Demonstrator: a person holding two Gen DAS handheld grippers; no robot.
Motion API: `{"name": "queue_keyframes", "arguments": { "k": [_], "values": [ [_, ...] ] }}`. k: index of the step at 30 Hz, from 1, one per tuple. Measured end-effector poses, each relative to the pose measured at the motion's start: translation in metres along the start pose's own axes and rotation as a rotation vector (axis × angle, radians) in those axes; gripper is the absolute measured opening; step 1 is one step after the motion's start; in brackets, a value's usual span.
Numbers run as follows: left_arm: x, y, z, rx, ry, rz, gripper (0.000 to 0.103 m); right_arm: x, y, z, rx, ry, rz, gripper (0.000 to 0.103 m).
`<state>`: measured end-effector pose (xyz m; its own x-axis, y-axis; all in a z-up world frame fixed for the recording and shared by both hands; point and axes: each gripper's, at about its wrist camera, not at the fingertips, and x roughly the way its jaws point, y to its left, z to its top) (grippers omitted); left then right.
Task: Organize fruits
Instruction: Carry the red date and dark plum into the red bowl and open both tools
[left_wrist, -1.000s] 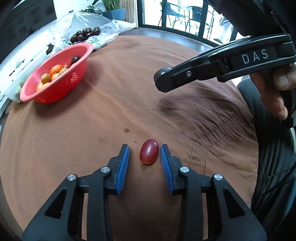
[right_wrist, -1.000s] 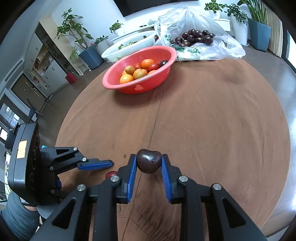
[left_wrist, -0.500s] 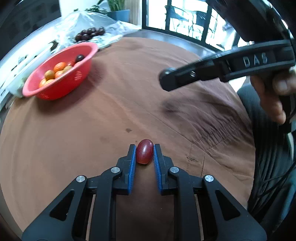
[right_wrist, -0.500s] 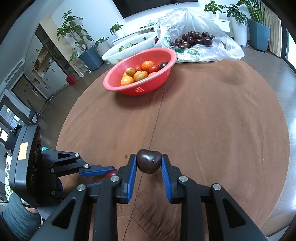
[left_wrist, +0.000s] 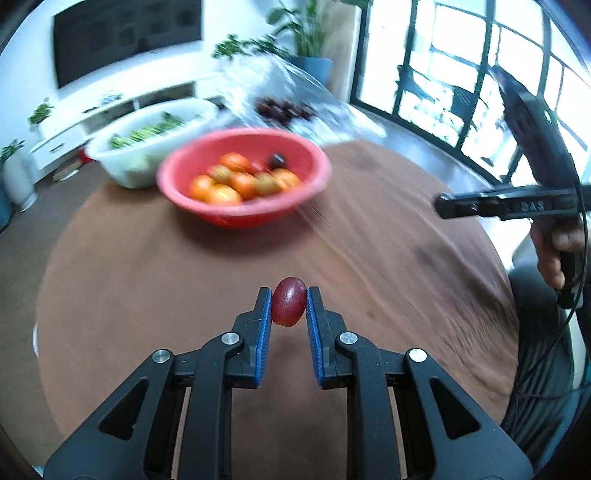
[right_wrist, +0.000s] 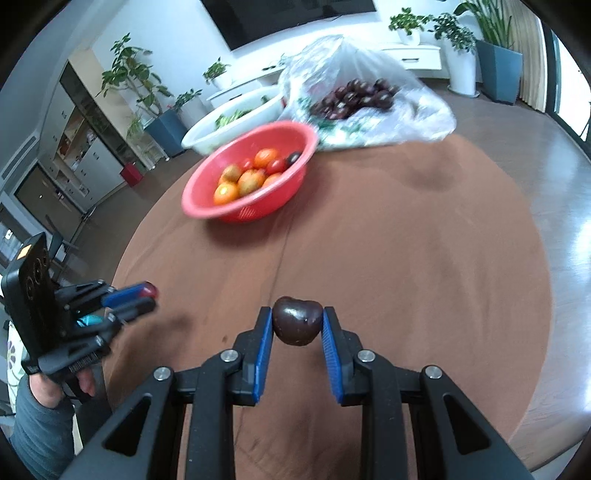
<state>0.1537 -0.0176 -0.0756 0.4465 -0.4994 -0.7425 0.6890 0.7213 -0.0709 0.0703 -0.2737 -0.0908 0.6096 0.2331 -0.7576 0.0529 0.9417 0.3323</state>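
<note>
My left gripper (left_wrist: 289, 295) is shut on a small red oval fruit (left_wrist: 289, 302) and holds it above the brown table (left_wrist: 147, 277). It also shows in the right wrist view (right_wrist: 147, 295) at the left, with the red fruit (right_wrist: 150, 290) at its tips. My right gripper (right_wrist: 297, 314) is shut on a dark purple plum (right_wrist: 297, 320), also lifted off the table. It shows from the side in the left wrist view (left_wrist: 443, 205). A red basket (left_wrist: 243, 173) with oranges and small fruits stands at the table's far side, and shows in the right wrist view (right_wrist: 255, 210).
A clear plastic bag with several dark plums (right_wrist: 354, 98) lies behind the basket. A white tub of greens (left_wrist: 147, 147) stands to the basket's left. The table's round edge (right_wrist: 535, 258) curves on the right, with wood floor beyond.
My left gripper closed on the red fruit, lifted it off the table and tilted up toward the basket. My right gripper kept the plum and moved a little forward.
</note>
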Motion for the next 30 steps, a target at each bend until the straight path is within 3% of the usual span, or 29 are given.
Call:
{"name": "queue_keyframes", "arguments": {
  "k": [7,13,21,30],
  "values": [
    [-0.016,0.040,0.058,-0.066,-0.109,0.074,0.017,-0.017,0.002,0.058,-0.045,-0.097,-0.041,0.029],
    [0.015,0.035,0.105,-0.037,-0.108,0.097,0.017,0.002,0.035,0.114,-0.133,-0.155,0.002,0.029],
    [0.082,0.032,0.110,-0.038,-0.047,0.085,0.018,0.083,0.063,0.139,-0.187,-0.059,-0.003,0.029],
    [0.119,0.044,0.107,-0.065,-0.036,0.124,0.018,0.137,0.061,0.139,-0.210,0.017,-0.054,0.029]
  ]
}}
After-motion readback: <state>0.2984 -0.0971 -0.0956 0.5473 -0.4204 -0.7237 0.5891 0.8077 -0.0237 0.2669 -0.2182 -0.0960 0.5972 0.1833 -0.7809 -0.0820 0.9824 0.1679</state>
